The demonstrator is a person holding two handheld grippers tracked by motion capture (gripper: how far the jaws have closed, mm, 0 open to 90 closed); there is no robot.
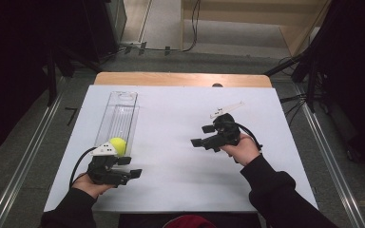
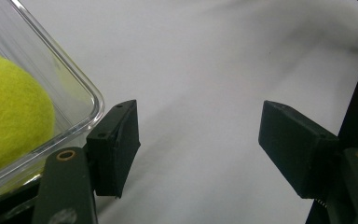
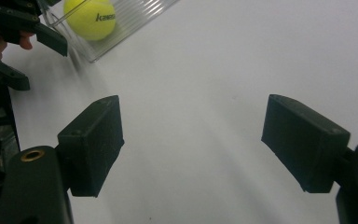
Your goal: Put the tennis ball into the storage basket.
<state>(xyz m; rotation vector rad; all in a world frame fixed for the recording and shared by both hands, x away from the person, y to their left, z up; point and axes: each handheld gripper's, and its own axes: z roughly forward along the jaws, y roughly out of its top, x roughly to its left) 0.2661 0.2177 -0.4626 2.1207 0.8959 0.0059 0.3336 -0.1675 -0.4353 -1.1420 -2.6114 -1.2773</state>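
One fuzzy yellow-green tennis ball (image 1: 118,145) lies inside one long clear plastic tray (image 1: 119,111), at the tray's end nearest the person. In the right gripper view black lettering shows on the ball (image 3: 90,17) through the ribbed transparent wall (image 3: 135,18). In the left gripper view the ball (image 2: 11,109) sits behind the tray's rounded corner (image 2: 86,91), just beside the left jaw.

Two black hand-held grippers work over the white table sheet (image 1: 171,156). The left gripper (image 1: 126,167) sits just beside the tray's near end, its jaws spread wide and released, with bare white sheet between them (image 2: 198,140). Whether its left jaw touches the tray's corner cannot be told; it grips nothing. The ball lies just to the far side of this gripper, close against it.

The right gripper (image 1: 203,135) hovers well apart from the tray, across the sheet, pointing toward the ball's side of the table. Its jaws also stand apart and unclenched, nothing between them but white sheet (image 3: 191,140). From it, the ball and tray lie far off beyond its left jaw, beside the other gripper (image 3: 16,44).

One person holds both tools, dark sleeves entering from the near edge.
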